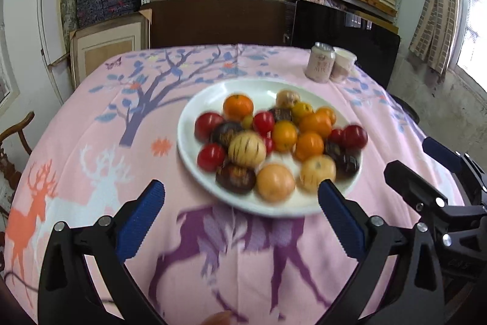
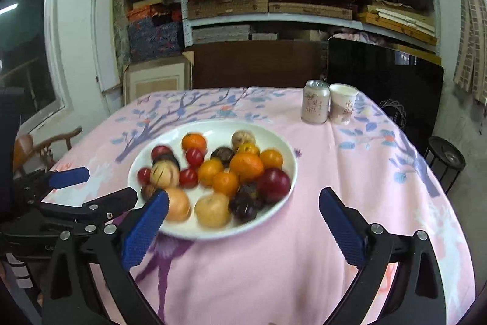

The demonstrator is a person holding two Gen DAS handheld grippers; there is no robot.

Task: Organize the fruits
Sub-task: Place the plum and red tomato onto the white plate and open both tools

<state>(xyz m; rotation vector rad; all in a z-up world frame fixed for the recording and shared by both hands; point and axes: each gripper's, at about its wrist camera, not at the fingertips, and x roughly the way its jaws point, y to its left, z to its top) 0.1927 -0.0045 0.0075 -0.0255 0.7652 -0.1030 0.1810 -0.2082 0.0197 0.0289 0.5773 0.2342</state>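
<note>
A white plate (image 1: 210, 93) on the pink tablecloth holds several mixed fruits: oranges (image 1: 238, 106), red tomatoes (image 1: 208, 125), dark purple fruits and pale striped melons (image 1: 246, 148). The plate (image 2: 274, 142) also shows in the right wrist view, left of centre. My left gripper (image 1: 242, 192) is open and empty, just short of the plate's near rim. My right gripper (image 2: 243, 201) is open and empty, its left finger over the plate's near edge. The right gripper (image 1: 426, 160) shows at the right of the left wrist view, and the left gripper (image 2: 91, 181) at the left of the right wrist view.
A pink drink can (image 1: 322, 62) and a paper cup (image 1: 343, 63) stand at the table's far right; they also show in the right wrist view as the can (image 2: 315, 105) and cup (image 2: 342, 107). Shelves of boxes, a dark board and a wooden chair (image 1: 18, 127) surround the table.
</note>
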